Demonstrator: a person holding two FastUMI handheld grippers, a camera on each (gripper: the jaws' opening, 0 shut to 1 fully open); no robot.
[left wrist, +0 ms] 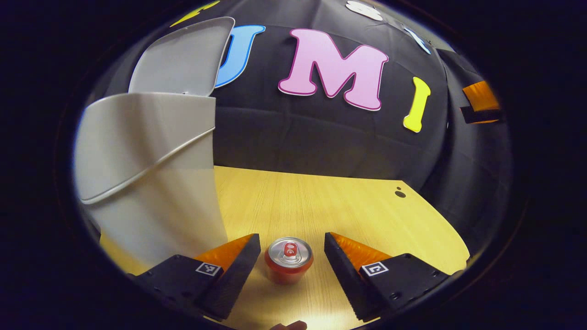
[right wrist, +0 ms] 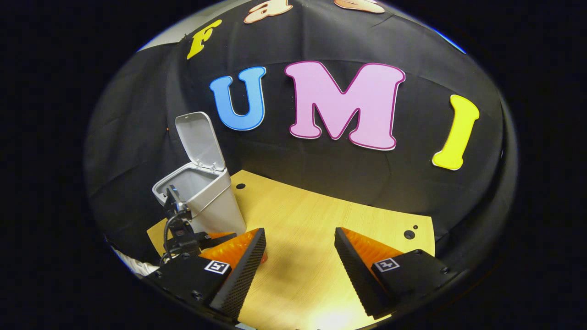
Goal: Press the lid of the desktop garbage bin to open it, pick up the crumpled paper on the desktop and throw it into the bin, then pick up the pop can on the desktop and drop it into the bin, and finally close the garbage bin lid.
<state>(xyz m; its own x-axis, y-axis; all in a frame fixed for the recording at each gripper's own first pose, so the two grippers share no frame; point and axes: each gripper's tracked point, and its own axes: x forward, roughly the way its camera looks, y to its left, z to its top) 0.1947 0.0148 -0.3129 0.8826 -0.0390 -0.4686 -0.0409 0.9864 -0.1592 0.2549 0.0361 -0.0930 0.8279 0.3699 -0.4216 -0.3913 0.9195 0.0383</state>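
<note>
Red pop can [left wrist: 289, 264] upright | between open left hand-held gripper [left wrist: 292, 254] fingers

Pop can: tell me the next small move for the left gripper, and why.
Probably shut the left gripper on the pop can. The can stands upright on the desktop between the open fingers, which flank it without touching. The bin stands close by on the left with its lid up, so once gripped the can could be lifted over.
</note>
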